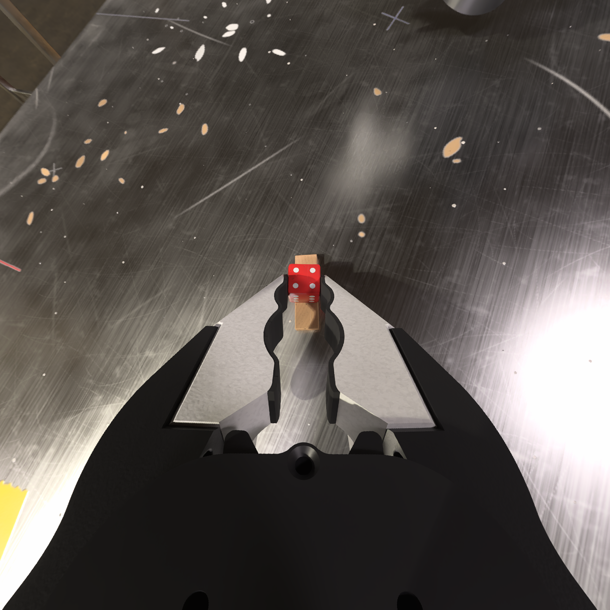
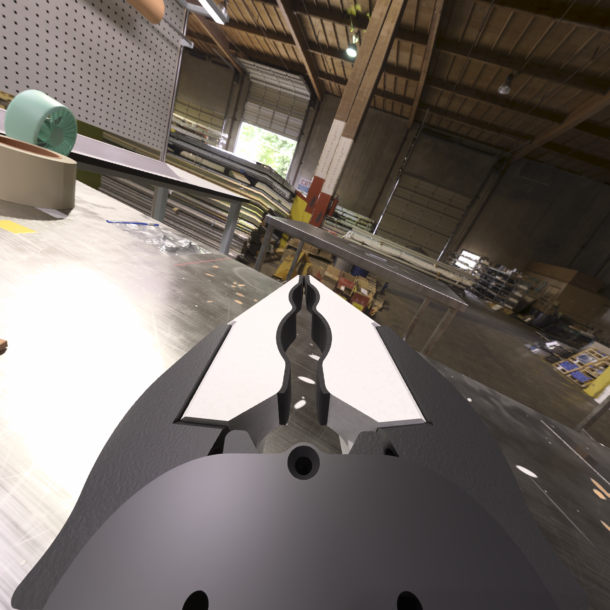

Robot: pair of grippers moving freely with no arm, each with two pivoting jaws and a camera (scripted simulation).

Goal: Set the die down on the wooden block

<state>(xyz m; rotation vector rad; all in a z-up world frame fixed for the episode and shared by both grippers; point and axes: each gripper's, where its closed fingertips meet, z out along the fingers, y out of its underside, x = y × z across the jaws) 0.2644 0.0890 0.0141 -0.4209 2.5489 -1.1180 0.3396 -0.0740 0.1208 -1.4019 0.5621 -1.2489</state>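
Observation:
In the left wrist view my left gripper (image 1: 304, 286) is shut on a red die (image 1: 303, 280) with white pips, held between the fingertips. The die is directly over a small upright wooden block (image 1: 307, 318) that stands on the scratched metal table (image 1: 363, 165). I cannot tell whether the die touches the block's top. My right gripper (image 2: 303, 280) is shut and empty, held above the table and pointing past its far edge. Neither the die nor the block shows in the right wrist view.
A metal cylinder (image 1: 472, 5) stands at the far edge of the left view and a yellow sheet (image 1: 10, 515) lies near left. The right view shows a tape roll (image 2: 36, 178), a teal fan (image 2: 39, 120), a yellow note (image 2: 16, 227) and a plastic bag (image 2: 155, 236).

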